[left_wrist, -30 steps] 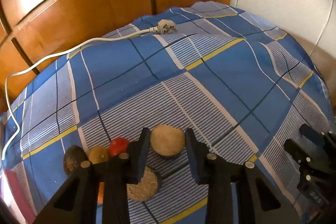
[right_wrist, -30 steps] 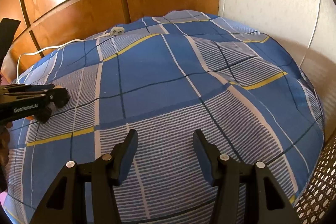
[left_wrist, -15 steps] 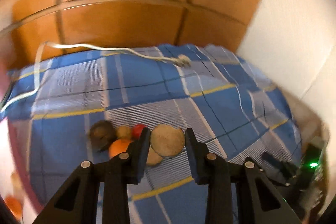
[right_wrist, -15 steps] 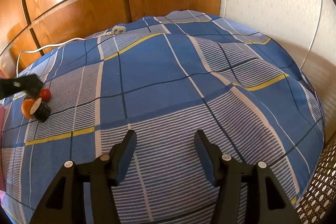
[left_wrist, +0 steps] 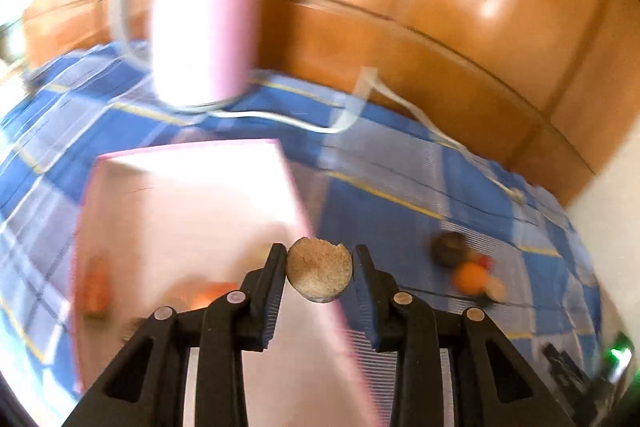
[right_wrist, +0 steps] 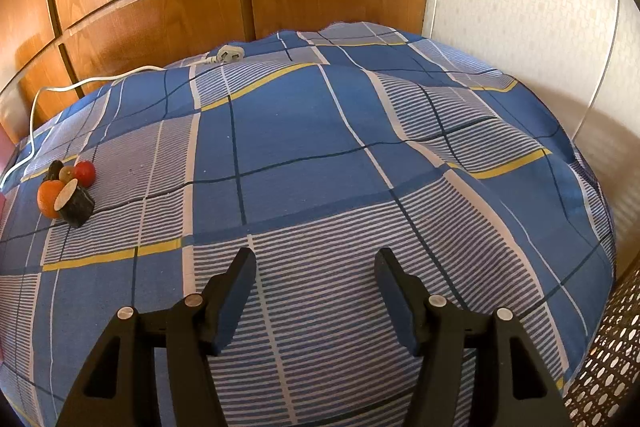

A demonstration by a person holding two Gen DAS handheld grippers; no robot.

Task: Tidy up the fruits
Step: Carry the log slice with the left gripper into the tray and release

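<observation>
My left gripper is shut on a round tan fruit half and holds it above the right edge of a pink tray. The tray holds an orange-red piece and another blurred orange piece. A small pile of fruit lies on the blue checked bedspread: an orange, a red fruit, a dark cut piece, also seen blurred in the left wrist view. My right gripper is open and empty above the bedspread.
A pink mug-shaped container stands behind the tray. A white cable with a plug runs along the wooden headboard. A wall is at the right, and a perforated basket is at the lower right.
My left gripper has swung left with the tan fruit half, from above the fruit pile to above the pink tray. The right gripper has barely moved.
</observation>
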